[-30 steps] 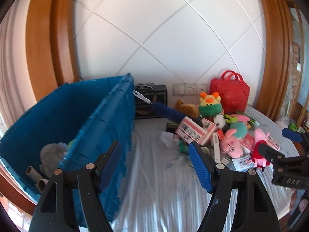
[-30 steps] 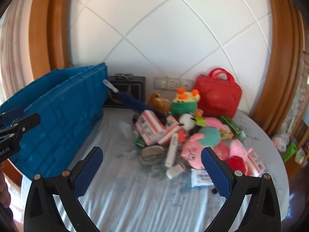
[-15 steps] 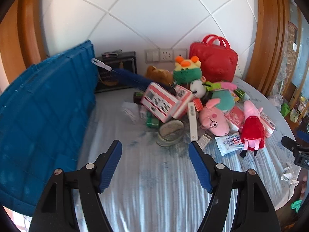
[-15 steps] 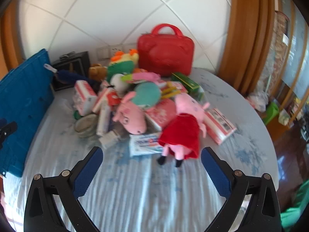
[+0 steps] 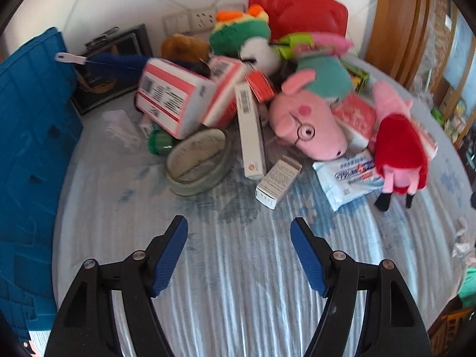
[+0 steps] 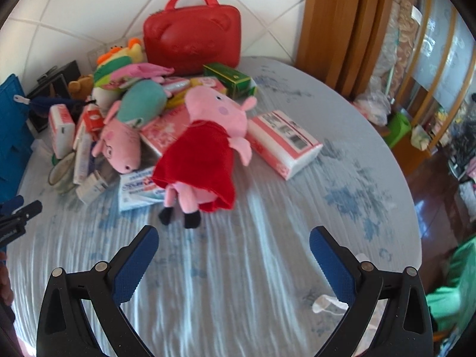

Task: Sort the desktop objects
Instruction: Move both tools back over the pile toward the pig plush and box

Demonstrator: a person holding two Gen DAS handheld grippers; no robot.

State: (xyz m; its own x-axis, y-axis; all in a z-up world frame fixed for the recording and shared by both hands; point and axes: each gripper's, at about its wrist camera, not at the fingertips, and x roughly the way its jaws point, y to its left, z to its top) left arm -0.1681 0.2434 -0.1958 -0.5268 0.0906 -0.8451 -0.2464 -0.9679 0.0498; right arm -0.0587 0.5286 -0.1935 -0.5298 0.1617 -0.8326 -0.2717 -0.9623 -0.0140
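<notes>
A heap of toys and boxes lies on the round table with the blue-white cloth (image 5: pixel 238 267). In the left wrist view my left gripper (image 5: pixel 239 229) stands open and empty over bare cloth, just short of a small white box (image 5: pixel 278 181) and a round tin (image 5: pixel 197 160). A pink pig plush with glasses (image 5: pixel 309 128) lies beyond. In the right wrist view my right gripper (image 6: pixel 233 238) hangs open and empty just in front of the feet of a pig plush in a red dress (image 6: pixel 205 154). A wipes pack (image 6: pixel 136 189) lies to its left.
A blue crate (image 5: pixel 26 154) stands at the table's left edge. A red case (image 6: pixel 192 34), a green box (image 6: pixel 232 80), a pink-white box (image 6: pixel 282 142) and more plush toys fill the back. Wooden frames and a lower floor lie to the right. The left gripper's tip (image 6: pixel 17 211) shows at the left edge.
Both grippers have swung right, away from the blue crate, and dropped closer to the table. The heap now looks larger and nearer. Both stay open.
</notes>
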